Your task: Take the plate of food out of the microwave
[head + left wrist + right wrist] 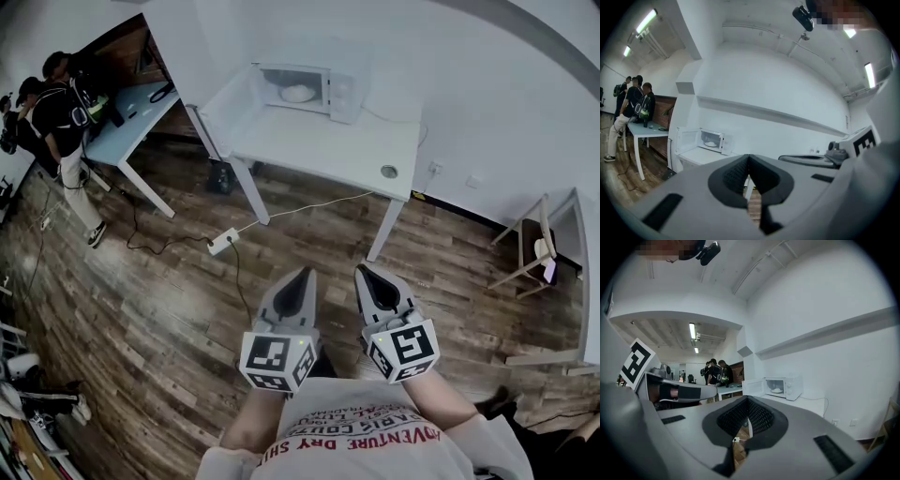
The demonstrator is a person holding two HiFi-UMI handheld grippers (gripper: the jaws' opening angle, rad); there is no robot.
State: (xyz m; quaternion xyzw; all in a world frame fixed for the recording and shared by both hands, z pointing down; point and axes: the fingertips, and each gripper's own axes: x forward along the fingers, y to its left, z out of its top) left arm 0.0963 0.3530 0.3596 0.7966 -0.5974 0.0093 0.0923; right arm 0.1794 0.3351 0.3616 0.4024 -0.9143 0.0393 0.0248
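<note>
A white microwave (309,90) stands on the far white table (328,145) with its door (228,97) swung open to the left. Inside lies a plate of pale food (298,93), also seen in the left gripper view (711,143) and the right gripper view (777,390). My left gripper (303,274) and right gripper (363,272) are held side by side over the wooden floor, well short of the table. Both point toward the microwave, with their jaws shut and nothing between them.
A white power strip (224,242) and its cables lie on the floor before the table. A second light-blue table (131,117) with people (58,112) beside it stands at the left. A wooden chair (530,246) is at the right wall. A round hole (388,172) marks the table's right corner.
</note>
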